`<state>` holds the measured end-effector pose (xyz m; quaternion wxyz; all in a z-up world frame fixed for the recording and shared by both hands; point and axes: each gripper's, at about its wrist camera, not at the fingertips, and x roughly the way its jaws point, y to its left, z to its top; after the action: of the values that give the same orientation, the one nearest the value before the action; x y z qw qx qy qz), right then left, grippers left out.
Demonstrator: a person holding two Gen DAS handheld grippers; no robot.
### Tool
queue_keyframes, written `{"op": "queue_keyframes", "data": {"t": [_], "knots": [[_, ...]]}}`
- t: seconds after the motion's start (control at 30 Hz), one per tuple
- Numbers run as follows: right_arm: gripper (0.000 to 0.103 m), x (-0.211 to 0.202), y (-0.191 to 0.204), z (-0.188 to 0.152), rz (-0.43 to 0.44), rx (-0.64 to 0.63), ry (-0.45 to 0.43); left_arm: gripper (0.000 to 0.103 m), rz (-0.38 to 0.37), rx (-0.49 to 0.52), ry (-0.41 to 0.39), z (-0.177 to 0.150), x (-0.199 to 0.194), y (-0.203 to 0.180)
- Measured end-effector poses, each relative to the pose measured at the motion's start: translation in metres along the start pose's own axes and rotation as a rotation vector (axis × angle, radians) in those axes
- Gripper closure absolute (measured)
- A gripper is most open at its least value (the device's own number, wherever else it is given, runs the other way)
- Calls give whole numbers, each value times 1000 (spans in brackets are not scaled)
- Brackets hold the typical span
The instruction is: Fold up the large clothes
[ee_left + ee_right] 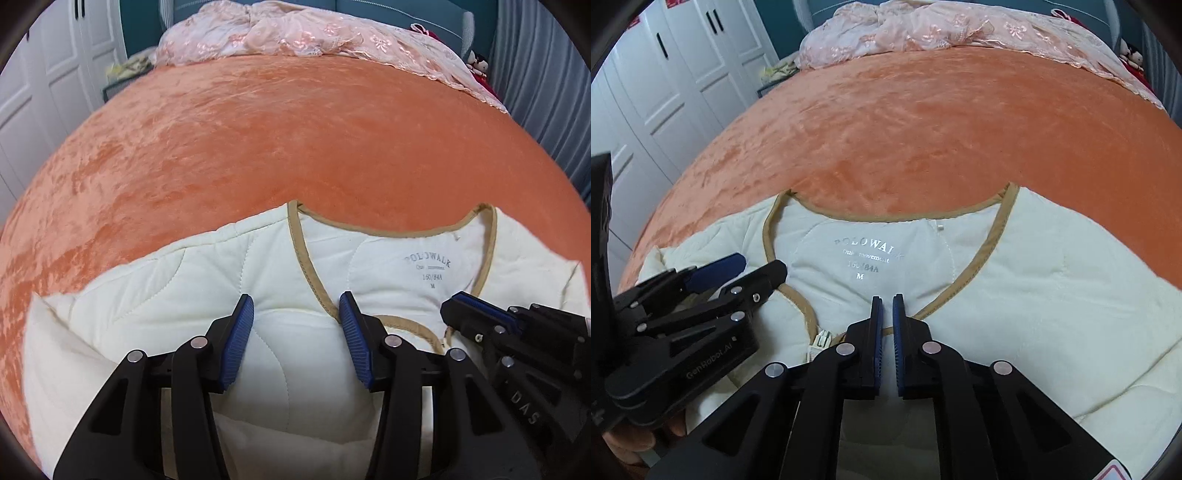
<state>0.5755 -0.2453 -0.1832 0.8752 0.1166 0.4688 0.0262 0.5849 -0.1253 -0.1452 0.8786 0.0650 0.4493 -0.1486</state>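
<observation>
Cream quilted jacket (1015, 258) spread flat on orange bedspread (258, 147), neckline far (ready for folding); left gripper (295, 306) open above front panel; right gripper (887, 299) closed, empty, near trim.

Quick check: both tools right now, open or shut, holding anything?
Left tool: open, nothing gripped, above the jacket.
Right tool: shut; whether it pinches the jacket's tan trim cannot be told.

Jacket (207, 273) on bed (258, 140), crumpled cover (295, 33) behind it
</observation>
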Motion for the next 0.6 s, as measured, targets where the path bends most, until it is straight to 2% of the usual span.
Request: {"op": "queue_keyframes", "data": {"t": [0.13, 0.33, 0.6], "knots": [[103, 4, -14, -5, 43, 76, -25, 55, 25, -4, -35, -4, 4, -3], [103, 5, -2, -7, -73, 23, -75, 53, 37, -14, -68, -6, 5, -3], [103, 11, -7, -5, -80, 28, -78, 52, 72, 2, -88, -7, 9, -9]]}}
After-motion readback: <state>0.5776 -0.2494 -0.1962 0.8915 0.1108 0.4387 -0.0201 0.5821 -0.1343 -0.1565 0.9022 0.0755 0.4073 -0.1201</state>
